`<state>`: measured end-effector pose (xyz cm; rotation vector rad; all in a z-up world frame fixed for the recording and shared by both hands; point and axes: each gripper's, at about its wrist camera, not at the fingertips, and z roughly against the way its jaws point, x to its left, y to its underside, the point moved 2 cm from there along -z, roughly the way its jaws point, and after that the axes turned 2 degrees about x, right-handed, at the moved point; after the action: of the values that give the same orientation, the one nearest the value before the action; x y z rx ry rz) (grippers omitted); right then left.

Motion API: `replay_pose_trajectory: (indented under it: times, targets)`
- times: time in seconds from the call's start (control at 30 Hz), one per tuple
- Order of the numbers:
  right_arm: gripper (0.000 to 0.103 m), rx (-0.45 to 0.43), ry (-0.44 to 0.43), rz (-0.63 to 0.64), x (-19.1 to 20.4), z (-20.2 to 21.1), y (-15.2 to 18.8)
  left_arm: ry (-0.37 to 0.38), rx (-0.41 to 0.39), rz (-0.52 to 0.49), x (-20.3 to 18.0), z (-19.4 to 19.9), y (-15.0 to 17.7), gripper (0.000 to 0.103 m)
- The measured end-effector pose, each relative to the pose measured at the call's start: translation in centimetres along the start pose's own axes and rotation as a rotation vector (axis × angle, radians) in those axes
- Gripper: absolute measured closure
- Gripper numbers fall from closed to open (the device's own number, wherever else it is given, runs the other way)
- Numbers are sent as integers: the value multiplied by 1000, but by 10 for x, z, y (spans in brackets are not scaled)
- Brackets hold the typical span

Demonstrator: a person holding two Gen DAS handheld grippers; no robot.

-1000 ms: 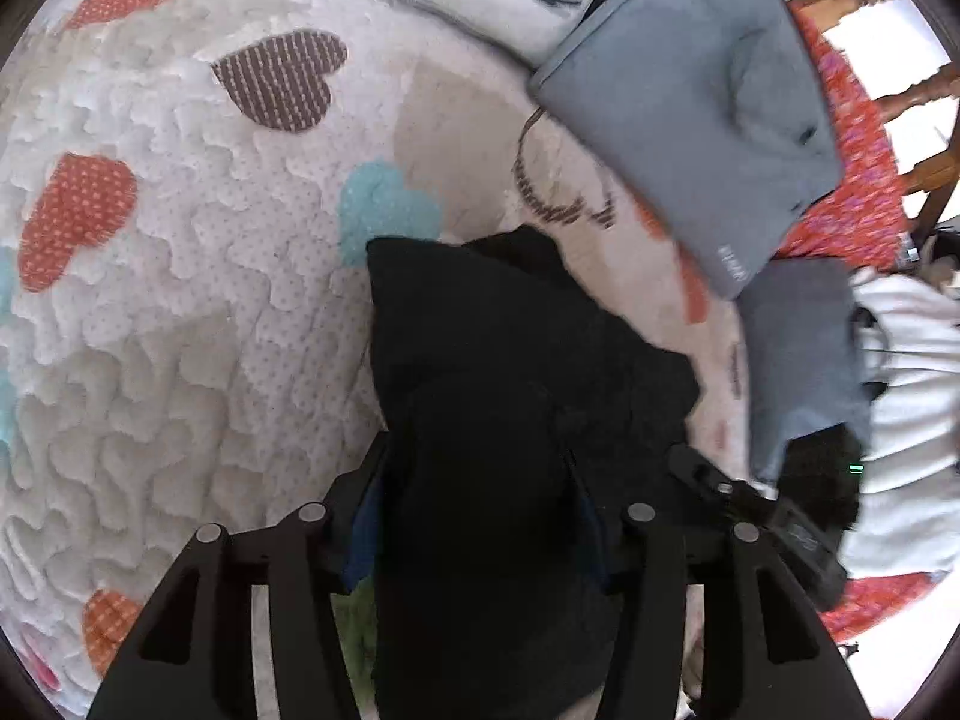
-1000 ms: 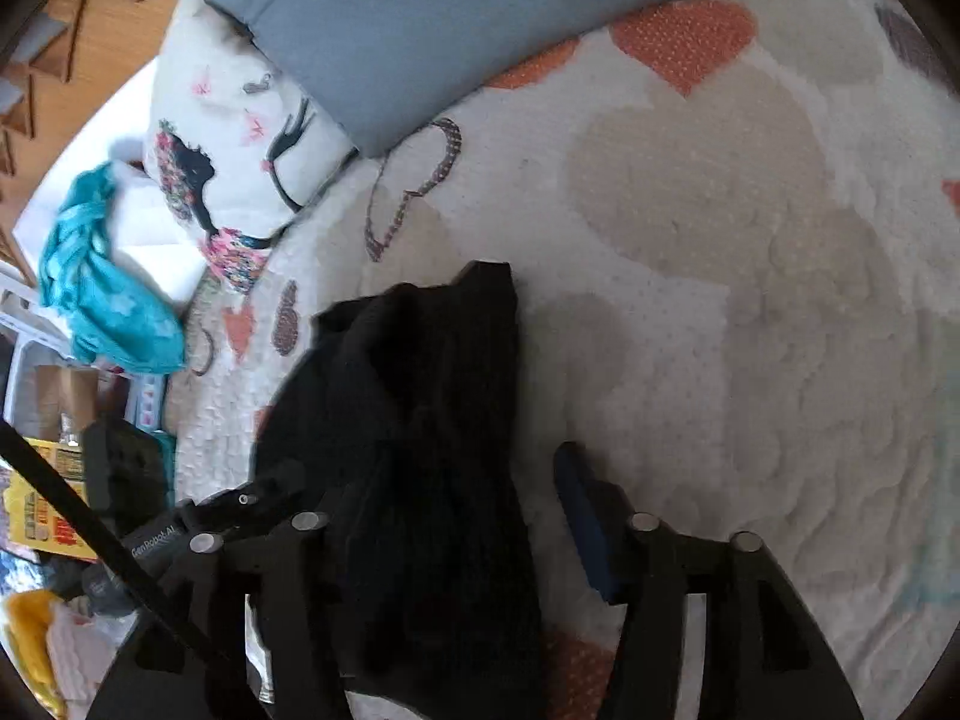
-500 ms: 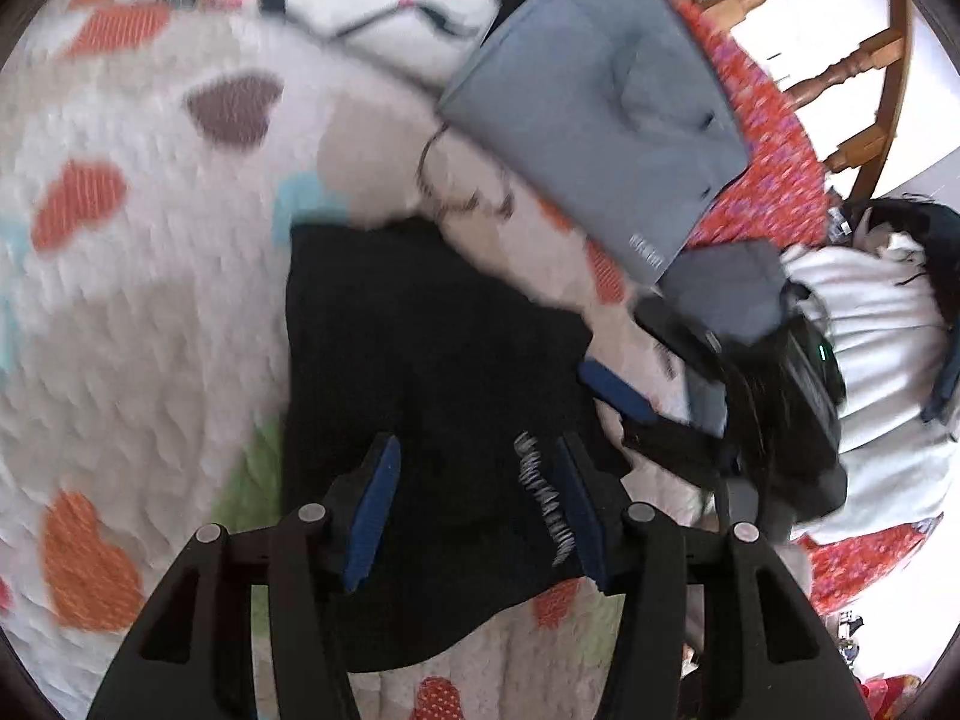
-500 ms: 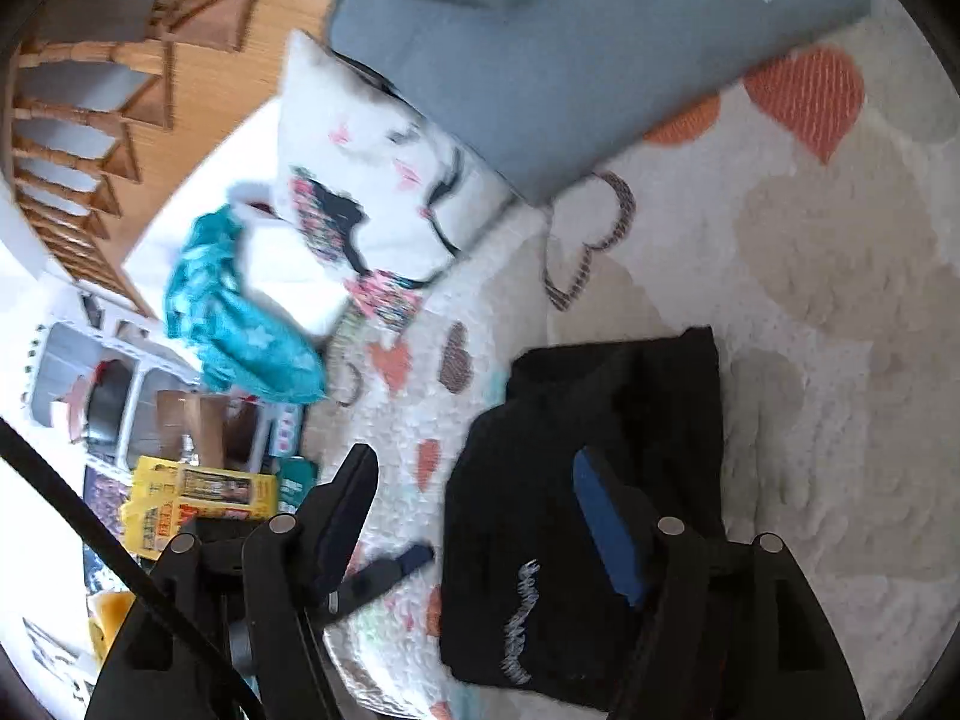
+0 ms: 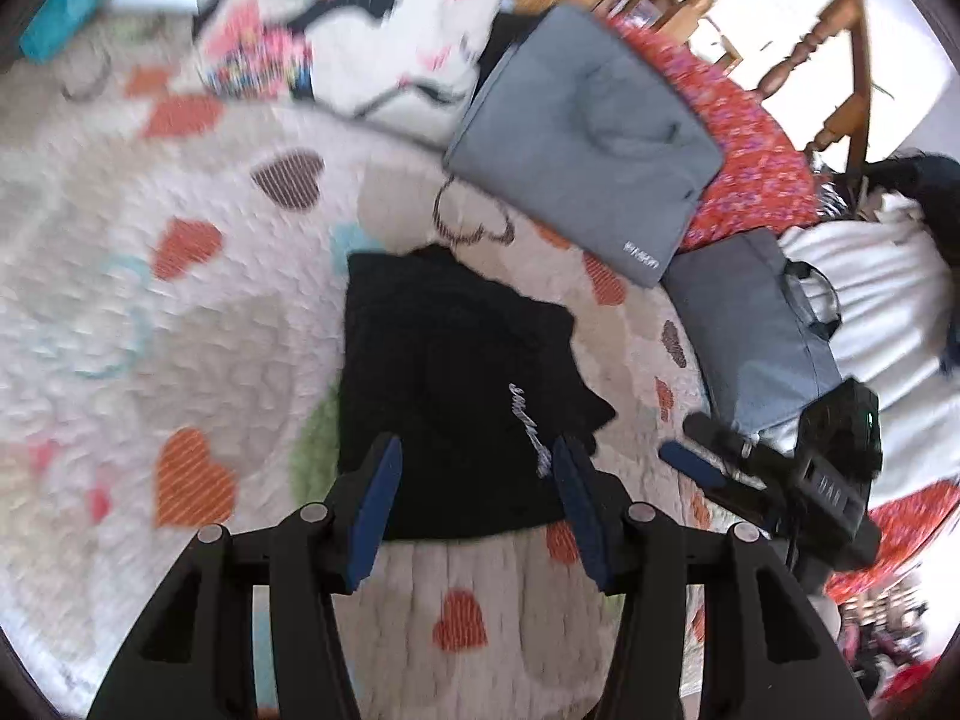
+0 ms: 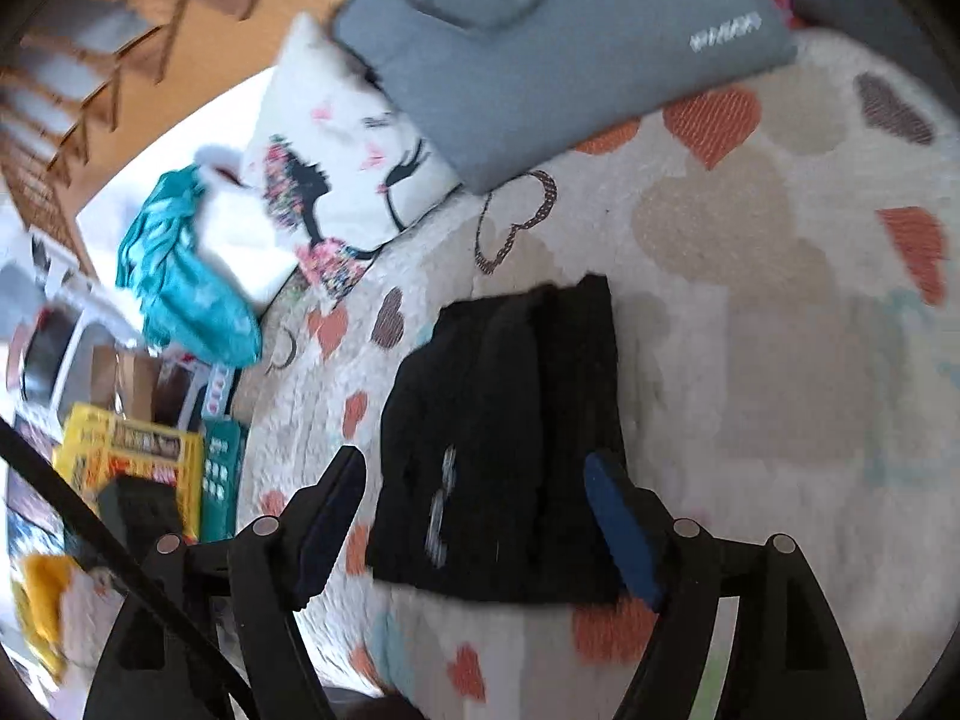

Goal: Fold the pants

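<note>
Both tools, left tool point(image 5: 477, 462) and right tool point(image 6: 477, 480), hover spread wide above folded pants point(image 5: 456, 384).

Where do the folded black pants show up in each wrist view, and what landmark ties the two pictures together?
Left wrist: black pants lie centre, just beyond the open left claw.
Right wrist: pants lie centre, between the open right claw's fingers.
Shared landmark: grey bag beyond the pants.

Matt black cloth pants point(image 5: 462, 396) lie on a nubbly quilted blanket point(image 5: 180, 324); at one o'clock, a smooth grey fabric bag point(image 5: 576, 138), then glossy turned wood chair point(image 5: 840, 30).
</note>
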<state>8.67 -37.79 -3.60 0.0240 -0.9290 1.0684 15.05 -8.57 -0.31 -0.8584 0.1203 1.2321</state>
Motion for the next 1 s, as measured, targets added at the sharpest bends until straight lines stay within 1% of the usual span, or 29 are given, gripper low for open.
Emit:
replay_pose_trajectory:
  times: [0.07, 0.1, 0.17, 0.2, 0.23, 0.27, 0.3, 0.33, 0.4, 0.47, 0.5, 0.53, 0.57, 0.6, 0.63, 0.67, 0.7, 0.73, 0.77, 0.83, 0.87, 0.9, 0.93, 1.0]
  targets:
    - [23, -29, 34, 46, 10, 21, 24, -37, -63, -31, -7, 31, 13, 51]
    - [23, -44, 52, 73, 17, 31, 38, -68, -102, -50, -11, 46, 19, 51]
    - [23, -80, 83, 130, 34, 51, 60, -173, -212, -113, -24, 80, 31, 50]
    - [23, -111, 107, 174, 46, 65, 73, -220, -269, -146, -31, 96, 37, 45]
    - [23, -146, 137, 213, 56, 77, 83, -268, -350, -185, -41, 120, 46, 35]
    - [22, -185, 169, 245, 67, 89, 90, -289, -393, -198, -46, 132, 51, 29]
    - [19, -235, 205, 286, 78, 102, 100, -322, -461, -214, -53, 151, 58, 16]
    - [12, -289, 242, 326, 89, 113, 108, -358, -537, -227, -60, 171, 65, 7]
    - [1, -421, 318, 397, 112, 140, 125, -414, -677, -245, -73, 208, 81, 1]
    - [0, -523, 366, 451, 128, 158, 137, -444, -765, -263, -83, 233, 91, 0]
    - [0, -558, 389, 476, 134, 163, 140, -480, -811, -276, -88, 245, 97, 0]
    - [0, -581, 412, 498, 139, 166, 143, -512, -836, -283, -92, 252, 101, 0]
    - [0, -584, 425, 508, 143, 166, 144, -538, -859, -287, -95, 257, 104, 0]
    - [0, -563, 428, 518, 145, 163, 143, -556, -880, -289, -97, 261, 107, 0]
    - [0, -538, 426, 520, 147, 160, 140, -564, -893, -291, -98, 263, 108, 0]
    - [0, -506, 430, 519, 146, 155, 137, -564, -888, -290, -97, 262, 108, 0]
    - [0, -487, 437, 513, 145, 153, 134, -560, -862, -287, -97, 258, 106, 0]
    - [0, -492, 441, 504, 143, 153, 133, -540, -813, -284, -95, 251, 101, 0]
    - [0, -522, 443, 496, 143, 155, 131, -514, -766, -283, -95, 245, 99, 0]
    - [0, -624, 436, 469, 140, 164, 129, -452, -668, -269, -88, 224, 89, 0]
    - [0, -656, 424, 454, 137, 164, 126, -439, -643, -261, -86, 215, 89, 0]
    - [0, -649, 419, 435, 131, 159, 119, -421, -594, -246, -81, 196, 80, 0]
    - [0, -612, 417, 419, 126, 151, 111, -416, -557, -238, -77, 179, 74, 0]
    - [0, -399, 377, 360, 102, 112, 85, -427, -492, -225, -71, 147, 66, 0]
